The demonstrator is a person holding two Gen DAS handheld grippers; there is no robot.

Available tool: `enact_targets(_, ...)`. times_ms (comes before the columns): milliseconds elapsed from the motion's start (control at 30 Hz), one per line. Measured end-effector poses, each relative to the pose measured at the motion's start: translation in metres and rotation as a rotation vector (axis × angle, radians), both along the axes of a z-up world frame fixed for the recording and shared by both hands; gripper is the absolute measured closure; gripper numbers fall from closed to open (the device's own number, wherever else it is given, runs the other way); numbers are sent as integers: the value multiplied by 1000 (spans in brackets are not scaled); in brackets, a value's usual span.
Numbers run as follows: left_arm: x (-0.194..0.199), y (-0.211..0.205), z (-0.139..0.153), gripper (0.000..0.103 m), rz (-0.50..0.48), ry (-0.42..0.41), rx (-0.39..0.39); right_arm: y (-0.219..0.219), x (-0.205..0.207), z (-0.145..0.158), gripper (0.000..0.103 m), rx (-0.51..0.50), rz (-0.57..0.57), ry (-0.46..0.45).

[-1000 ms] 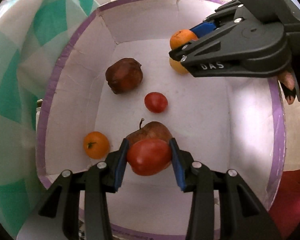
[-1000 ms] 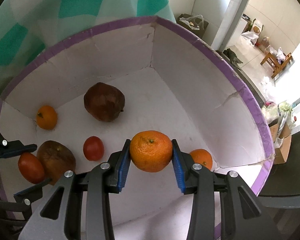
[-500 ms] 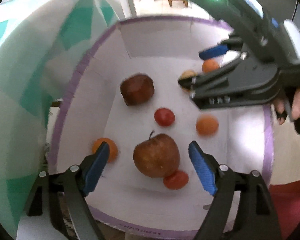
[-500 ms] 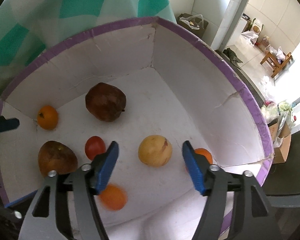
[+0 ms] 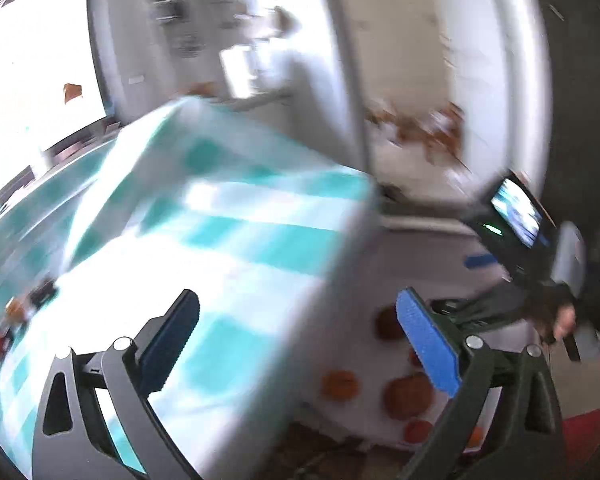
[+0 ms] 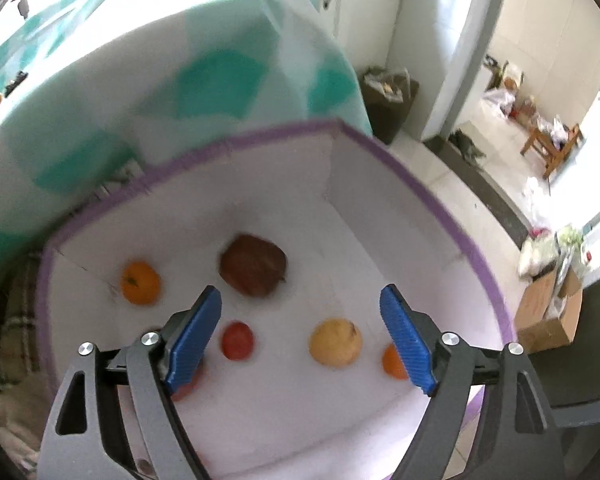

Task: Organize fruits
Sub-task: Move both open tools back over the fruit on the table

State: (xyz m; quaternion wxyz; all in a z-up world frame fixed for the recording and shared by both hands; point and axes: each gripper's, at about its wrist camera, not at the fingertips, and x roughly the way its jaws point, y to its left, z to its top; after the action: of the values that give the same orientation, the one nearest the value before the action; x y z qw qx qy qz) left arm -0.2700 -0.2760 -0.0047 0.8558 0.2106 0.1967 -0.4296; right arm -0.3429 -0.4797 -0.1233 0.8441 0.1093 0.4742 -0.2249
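Observation:
A white box with a purple rim holds several fruits: a dark brown fruit, an orange, a red tomato, a yellow fruit and another orange. My right gripper is open and empty, raised above the box. My left gripper is open and empty, swung over the checked tablecloth. Its view is blurred. The box and fruits such as an orange show low right there, with the right gripper beyond.
The table with the teal and white cloth stands just behind the box. Small objects lie at its far left. A dark bin, a cardboard box and a wooden stool stand on the tiled floor.
Both grippers let go of their fruit, the tomato and the orange, into the box and opened. The left gripper then swung up and left towards the table. The right gripper lifted back.

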Motion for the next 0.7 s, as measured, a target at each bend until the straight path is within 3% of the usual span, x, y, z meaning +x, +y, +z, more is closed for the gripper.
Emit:
enact_targets(167,59,88,30,2,241,50,-112,43,25,40,19,-39,112,-108)
enact_targets(367,130,200,59,2,548,98,-214,117,62,100,16,-20,351,-299)
enact_targets(567,202,287,64,2,823,135,-201,191,125,133,16,-17,547,-320)
enact_targets(700,236,337,60,2,940,208,-265,234,171,145,16,-24,658,-311)
